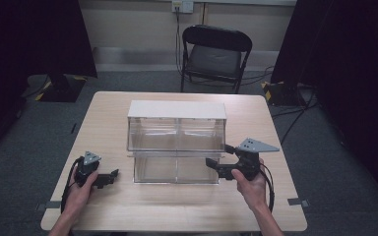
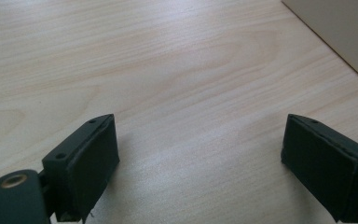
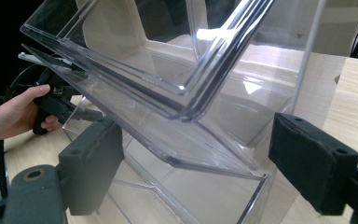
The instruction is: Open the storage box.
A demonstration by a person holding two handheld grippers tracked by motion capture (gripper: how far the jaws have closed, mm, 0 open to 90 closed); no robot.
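A clear plastic two-tier drawer box [image 1: 176, 142] with a white top [image 1: 177, 109] stands mid-table. Its lower tier reaches farther toward the front than the upper one. My right gripper [image 1: 212, 164] is at the box's front right corner, level with the lower tier. In the right gripper view, the gripper [image 3: 196, 163] is open, and the clear drawer edge [image 3: 186, 112] lies between its jaws with neither pad touching it. My left gripper [image 1: 109, 176] rests low on the table to the left of the box. In its own view, the gripper [image 2: 200, 158] is open over bare wood.
The light wooden table [image 1: 177, 206] has free room in front of the box and on both sides. A black folding chair [image 1: 215, 56] stands beyond the far edge. Dark curtains flank the room. The other hand [image 3: 14, 114] shows at the left of the right gripper view.
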